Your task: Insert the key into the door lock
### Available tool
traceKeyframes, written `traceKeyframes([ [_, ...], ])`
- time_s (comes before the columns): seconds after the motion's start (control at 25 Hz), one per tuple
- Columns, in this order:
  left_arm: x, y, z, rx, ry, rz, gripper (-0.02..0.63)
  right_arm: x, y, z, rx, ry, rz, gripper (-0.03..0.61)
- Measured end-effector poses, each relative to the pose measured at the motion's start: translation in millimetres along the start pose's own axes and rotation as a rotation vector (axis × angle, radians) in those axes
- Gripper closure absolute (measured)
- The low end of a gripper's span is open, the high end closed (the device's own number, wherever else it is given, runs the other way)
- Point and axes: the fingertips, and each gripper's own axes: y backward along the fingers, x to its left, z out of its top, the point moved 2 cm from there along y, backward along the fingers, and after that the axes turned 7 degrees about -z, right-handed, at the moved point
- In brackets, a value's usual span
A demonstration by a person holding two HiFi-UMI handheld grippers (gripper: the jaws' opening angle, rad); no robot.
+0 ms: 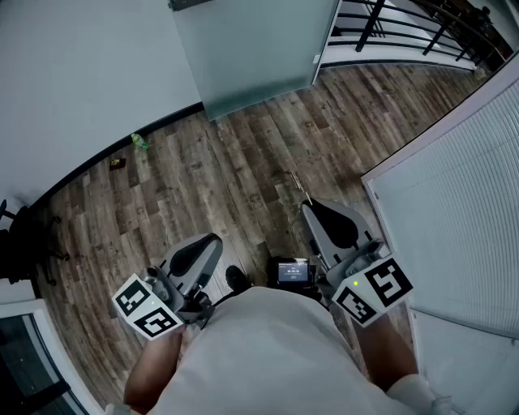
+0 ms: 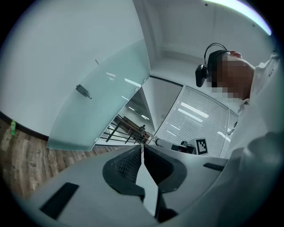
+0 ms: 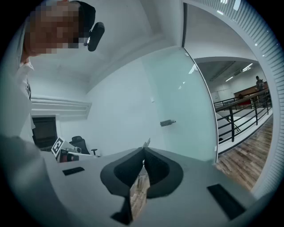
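Observation:
The frosted glass door (image 1: 251, 49) stands ahead across the wooden floor. Its metal lock handle (image 3: 167, 122) shows in the right gripper view, well beyond the jaws, and the same handle (image 2: 83, 91) shows up on the left in the left gripper view. My right gripper (image 1: 306, 207) is held low in front of the body, shut on a thin key (image 1: 300, 188) whose tip (image 3: 146, 142) pokes out past the closed jaws. My left gripper (image 1: 212, 241) is also low by the body, shut with nothing in it; its jaws (image 2: 142, 146) meet.
A wall of white blinds (image 1: 462, 203) runs close on the right. A black railing (image 1: 405, 24) lies beyond the door. A green bottle (image 1: 140, 142) and a small brown item (image 1: 117, 163) lie by the left wall. A black chair (image 1: 16, 243) stands at far left.

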Motion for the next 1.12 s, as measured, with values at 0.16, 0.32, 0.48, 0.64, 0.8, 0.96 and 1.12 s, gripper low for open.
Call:
traceKeyframes([
  [0.16, 6.3, -3.4, 5.1, -0.013, -0.012, -0.002, 0.584, -2.8, -9.0, 2.8, -0.008, 0.011, 0.003, 0.56],
  [0.32, 6.4, -4.5, 2.3, -0.012, -0.014, -0.001, 0.584, -4.8, -8.1, -0.1, -0.006, 0.016, 0.002, 0.56],
  [0.48, 4.8, -6.5, 4.1, -0.01, -0.013, 0.0, 0.584, -6.7, -9.1, 0.9, 0.01, 0.003, 0.005, 0.56],
  [0.64, 4.5, -11.3, 1.3, -0.007, -0.016, 0.001, 0.584, -15.1, -7.4, 3.2, -0.014, -0.023, -0.01, 0.56],
  [0.8, 3.0, -14.7, 0.4, -0.004, -0.017, 0.005, 0.584, -19.9, -5.4, 5.4, -0.021, -0.026, -0.017, 0.56],
  [0.96, 0.5, -17.1, -1.1, -0.003, -0.016, 0.007, 0.584, -22.6, -3.9, 4.9, -0.017, -0.026, -0.02, 0.56],
  [1.12, -1.0, -22.2, -1.6, -0.003, -0.013, 0.014, 0.584, -26.8, -4.6, 5.6, -0.008, -0.029, -0.015, 0.56],
])
